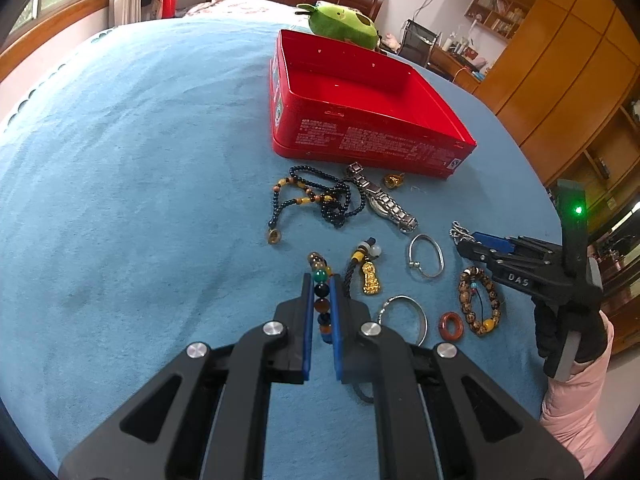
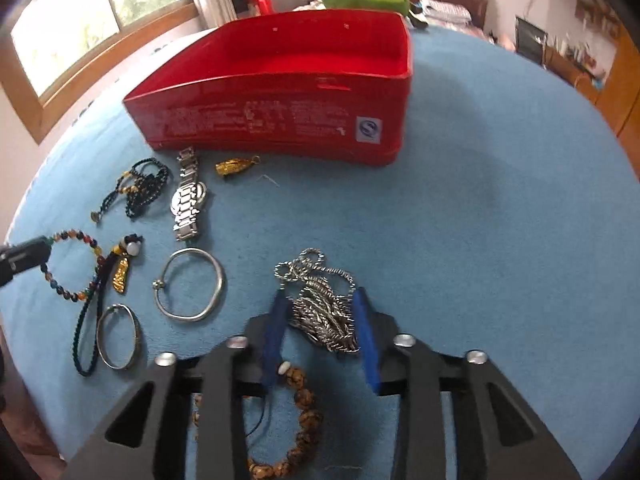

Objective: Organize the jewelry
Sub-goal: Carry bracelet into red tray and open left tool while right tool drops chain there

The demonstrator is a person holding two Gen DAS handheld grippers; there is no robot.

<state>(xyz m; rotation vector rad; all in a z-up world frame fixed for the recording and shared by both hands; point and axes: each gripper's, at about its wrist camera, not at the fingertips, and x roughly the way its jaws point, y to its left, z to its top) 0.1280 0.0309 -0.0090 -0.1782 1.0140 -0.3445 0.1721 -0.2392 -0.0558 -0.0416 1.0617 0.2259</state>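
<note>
An open, empty red tin box (image 1: pixel 360 92) (image 2: pixel 280 80) stands on the blue cloth. Jewelry lies in front of it. My left gripper (image 1: pixel 321 280) is shut on a multicoloured bead bracelet (image 1: pixel 322 300) (image 2: pixel 72 264). My right gripper (image 2: pixel 320 300) (image 1: pixel 466 244) has its jaws around a heap of silver chain (image 2: pixel 320 312) (image 1: pixel 456 232), touching it on both sides. A brown bead bracelet (image 2: pixel 304 400) (image 1: pixel 480 296) lies under the right gripper.
Also on the cloth are a dark bead necklace (image 1: pixel 320 196), a steel watch (image 1: pixel 384 200) (image 2: pixel 188 196), two silver bangles (image 1: pixel 426 256) (image 2: pixel 190 286), a gold figurine on a cord (image 1: pixel 370 276), a small gold pendant (image 2: pixel 232 168) and a red ring (image 1: pixel 452 326). A green plush (image 1: pixel 344 24) lies behind the box.
</note>
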